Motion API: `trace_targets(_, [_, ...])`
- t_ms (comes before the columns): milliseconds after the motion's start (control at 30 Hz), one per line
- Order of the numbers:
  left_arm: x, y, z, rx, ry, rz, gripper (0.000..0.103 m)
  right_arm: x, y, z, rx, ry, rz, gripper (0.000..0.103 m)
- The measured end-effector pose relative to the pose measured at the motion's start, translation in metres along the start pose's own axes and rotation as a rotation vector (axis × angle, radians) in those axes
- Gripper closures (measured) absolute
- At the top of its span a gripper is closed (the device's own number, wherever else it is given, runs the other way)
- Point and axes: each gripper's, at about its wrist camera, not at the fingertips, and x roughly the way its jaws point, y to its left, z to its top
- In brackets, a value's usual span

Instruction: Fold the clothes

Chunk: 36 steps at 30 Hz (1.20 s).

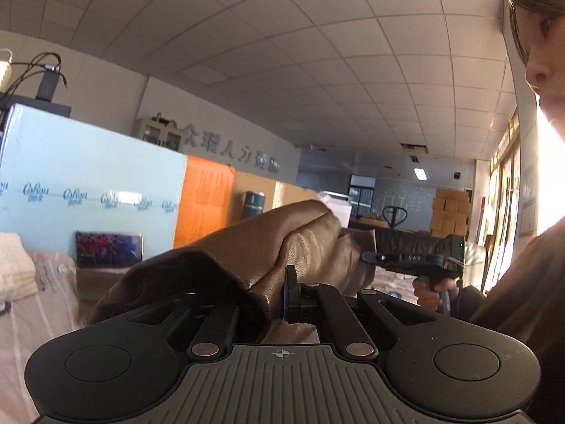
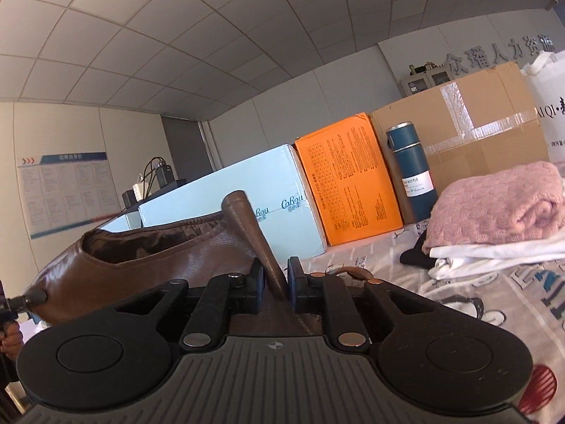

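Beside the orange box (image 2: 348, 180), a dark blue bottle (image 2: 411, 173) stands upright on its right, touching or nearly touching a big taped cardboard carton (image 2: 469, 130). On the orange box's left runs a long pale blue box (image 2: 226, 190) with a printed logo. In front of the orange box and off to its right lies a patterned sheet (image 2: 459, 296) spread over the surface, and on it sits a stack of folded clothes: a pink knit (image 2: 494, 208) on top, white pieces (image 2: 494, 254) under it, something black (image 2: 416, 256) poking out at the stack's left.

The brown leather-look garment (image 2: 141, 265) hangs lifted in the air, in front of the pale blue box and left of the orange box, stretched between the two tools. It is smooth and slightly glossy, with a gathered elastic edge along the top and a darker patterned lining showing inside the opening.

The right claw (image 2: 275, 279) is pinching a narrow upright fold of the garment between its blue pads (image 2: 293, 275). From the left wrist view, the left claw (image 1: 268, 296) has brown material bunched over it; only one blue pad (image 1: 287, 293) shows, so I cannot tell for certain how tightly it grips, though the cloth sits right in its mouth. The person's face (image 1: 540, 46) is close at the right, and a hand (image 1: 429, 291) grips the other tool's handle.
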Motion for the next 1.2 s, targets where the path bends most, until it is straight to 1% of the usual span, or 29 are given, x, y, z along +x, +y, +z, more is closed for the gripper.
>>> trace_targets(67, [-0.001,0.002,-0.007,-0.019,0.062,-0.021,0.099,-0.015,-0.002,-0.006,0.042,-0.023,-0.002,0.078])
trace_targets(133, [0.002,0.006,-0.013,-0.029,0.119,-0.014,0.098,-0.031,-0.007,-0.01,0.089,-0.07,0.0,0.076])
trace_targets(200, [0.006,0.008,-0.018,-0.033,0.172,-0.019,0.096,-0.047,-0.013,-0.011,0.143,-0.125,-0.001,0.065])
trace_targets(267, [0.009,0.009,-0.023,-0.028,0.221,-0.021,0.095,-0.061,-0.019,-0.011,0.188,-0.172,-0.014,0.059])
trace_targets(300, [0.01,0.009,-0.025,-0.02,0.244,-0.02,0.093,-0.064,-0.021,-0.01,0.196,-0.177,-0.033,0.056])
trace_targets(333, [0.012,0.008,-0.027,-0.012,0.266,-0.019,0.091,-0.067,-0.022,-0.009,0.2,-0.178,-0.053,0.054])
trace_targets(367, [0.013,0.008,-0.029,-0.005,0.289,-0.018,0.087,-0.066,-0.022,-0.008,0.2,-0.168,-0.073,0.049])
trace_targets(400, [0.015,0.007,-0.031,0.003,0.312,-0.017,0.078,-0.063,-0.022,-0.007,0.198,-0.151,-0.092,0.044])
trace_targets(433, [0.012,0.007,-0.032,0.007,0.317,0.004,0.065,-0.061,-0.022,-0.006,0.195,-0.134,-0.112,0.041])
trace_targets(467, [0.008,0.008,-0.033,0.011,0.321,0.028,0.056,-0.058,-0.022,-0.005,0.193,-0.117,-0.131,0.035])
trace_targets(500, [0.004,0.008,-0.034,0.015,0.325,0.052,0.035,-0.054,-0.021,-0.005,0.188,-0.094,-0.152,0.032])
trace_targets(533, [-0.002,0.006,-0.034,0.016,0.325,0.091,0.029,-0.047,-0.021,-0.005,0.183,-0.067,-0.175,0.031])
trace_targets(567, [-0.007,0.01,-0.034,0.004,0.326,0.123,0.029,-0.039,-0.022,-0.005,0.178,-0.039,-0.198,0.028])
trace_targets(633, [-0.018,0.018,-0.034,-0.024,0.325,0.183,0.026,-0.024,-0.024,-0.007,0.175,0.014,-0.24,0.027])
trace_targets(700, [-0.03,0.028,-0.034,-0.054,0.32,0.24,0.026,-0.008,-0.027,-0.008,0.187,0.059,-0.273,0.025])
trace_targets(767, [-0.043,0.038,-0.032,-0.089,0.285,0.277,0.026,0.007,-0.032,-0.008,0.205,0.096,-0.296,0.024])
trace_targets(833, [-0.053,0.053,-0.026,-0.14,0.199,0.323,0.026,0.023,-0.038,-0.006,0.216,0.125,-0.299,0.023])
trace_targets(867, [-0.052,0.062,-0.021,-0.184,0.119,0.363,0.026,0.03,-0.04,-0.005,0.217,0.135,-0.293,0.022])
trace_targets(900, [-0.05,0.072,-0.016,-0.23,0.035,0.405,0.026,0.037,-0.041,-0.003,0.218,0.142,-0.285,0.022])
trace_targets(933, [-0.043,0.083,-0.01,-0.264,-0.024,0.427,0.026,0.045,-0.042,0.0,0.221,0.149,-0.277,0.022])
trace_targets(967, [-0.033,0.093,-0.004,-0.292,-0.058,0.435,0.026,0.054,-0.044,0.003,0.227,0.16,-0.268,0.022])
trace_targets(1000, [-0.018,0.104,0.003,-0.318,-0.068,0.429,0.026,0.064,-0.046,0.006,0.235,0.175,-0.26,0.022])
trace_targets(1033, [-0.002,0.116,0.01,-0.34,-0.049,0.426,0.026,0.075,-0.048,0.009,0.24,0.198,-0.255,0.022])
trace_targets(1100, [0.034,0.141,0.024,-0.381,0.004,0.421,0.026,0.094,-0.051,0.013,0.234,0.251,-0.258,0.022])
trace_targets(1200, [0.079,0.181,0.032,-0.414,0.1,0.445,0.026,0.117,-0.054,0.012,0.191,0.334,-0.292,0.022])
